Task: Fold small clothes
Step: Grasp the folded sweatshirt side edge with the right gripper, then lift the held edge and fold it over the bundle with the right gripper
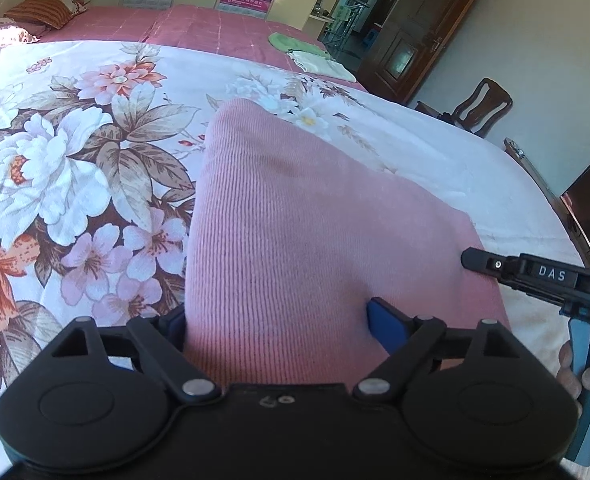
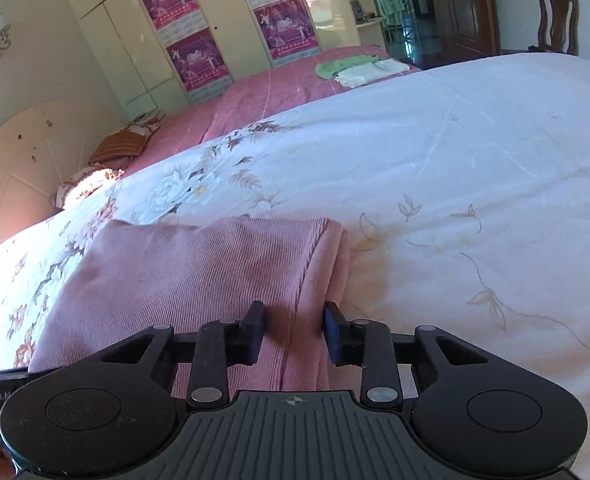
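- The left gripper (image 1: 279, 326) pointed steeply down, its fingers spread wide astride the near edge of the pink knit garment (image 1: 295, 220), gripping nothing.
- The right gripper (image 2: 295, 332) angled down likewise, fingers drawn narrow around the garment's folded right edge; whether they pinched it was unclear.
- The garment lay flat on the floral bedspread (image 2: 455, 160), with open cover beyond and to the right.
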{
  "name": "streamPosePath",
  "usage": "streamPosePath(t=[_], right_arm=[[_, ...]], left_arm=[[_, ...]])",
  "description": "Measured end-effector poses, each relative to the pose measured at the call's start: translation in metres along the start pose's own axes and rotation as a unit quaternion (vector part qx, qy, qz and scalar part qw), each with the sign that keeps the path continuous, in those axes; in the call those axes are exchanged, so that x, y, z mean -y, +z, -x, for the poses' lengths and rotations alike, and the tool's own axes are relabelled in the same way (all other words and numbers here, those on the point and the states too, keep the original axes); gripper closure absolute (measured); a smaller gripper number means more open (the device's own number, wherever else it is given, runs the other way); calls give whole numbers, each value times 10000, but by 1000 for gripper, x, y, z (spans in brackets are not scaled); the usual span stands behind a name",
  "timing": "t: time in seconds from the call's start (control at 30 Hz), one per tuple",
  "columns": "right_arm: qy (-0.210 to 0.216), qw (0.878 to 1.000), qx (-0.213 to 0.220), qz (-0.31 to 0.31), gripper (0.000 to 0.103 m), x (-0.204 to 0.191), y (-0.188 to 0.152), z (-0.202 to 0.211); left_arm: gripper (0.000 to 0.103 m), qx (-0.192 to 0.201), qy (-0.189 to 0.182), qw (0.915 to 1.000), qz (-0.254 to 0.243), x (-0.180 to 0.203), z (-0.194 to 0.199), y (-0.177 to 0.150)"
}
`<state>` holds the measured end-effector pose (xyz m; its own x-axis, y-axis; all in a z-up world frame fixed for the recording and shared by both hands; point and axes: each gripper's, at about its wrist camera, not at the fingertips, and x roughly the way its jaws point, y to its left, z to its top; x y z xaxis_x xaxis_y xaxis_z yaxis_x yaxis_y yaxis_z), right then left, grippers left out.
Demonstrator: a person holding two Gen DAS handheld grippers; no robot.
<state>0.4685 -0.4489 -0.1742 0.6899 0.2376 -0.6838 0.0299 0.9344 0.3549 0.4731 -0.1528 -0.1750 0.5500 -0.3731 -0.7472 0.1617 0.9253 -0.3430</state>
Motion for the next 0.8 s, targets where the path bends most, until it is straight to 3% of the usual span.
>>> streamPosePath(t=[0.07,0.17,0.27,0.37,0.47,0.7,0.8], right_arm=[[-34,9998,23,213,93,-6,5,-3],[-64,9986,45,532,93,-13,6,-6],[-193,9959,386,799,97,-16,7,-2],[-530,9959,24,726,97,-6,5,-23],[-601,9949,92,802,97,-9,4,-23],[-288,9960,460,710,96,-25,10,20],[-32,9963,332,796,95,-39,2,25]], left_arm=[[15,68,23,10000,1,1,0,-2],[14,138,57,9999,61,1,1,-3],[13,208,106,9997,65,2,0,-3],[8,247,201,9995,18,5,-6,-4],[7,252,264,9993,-43,8,-6,-3],[12,53,92,9999,105,0,3,1],[12,31,110,9999,106,1,3,1]])
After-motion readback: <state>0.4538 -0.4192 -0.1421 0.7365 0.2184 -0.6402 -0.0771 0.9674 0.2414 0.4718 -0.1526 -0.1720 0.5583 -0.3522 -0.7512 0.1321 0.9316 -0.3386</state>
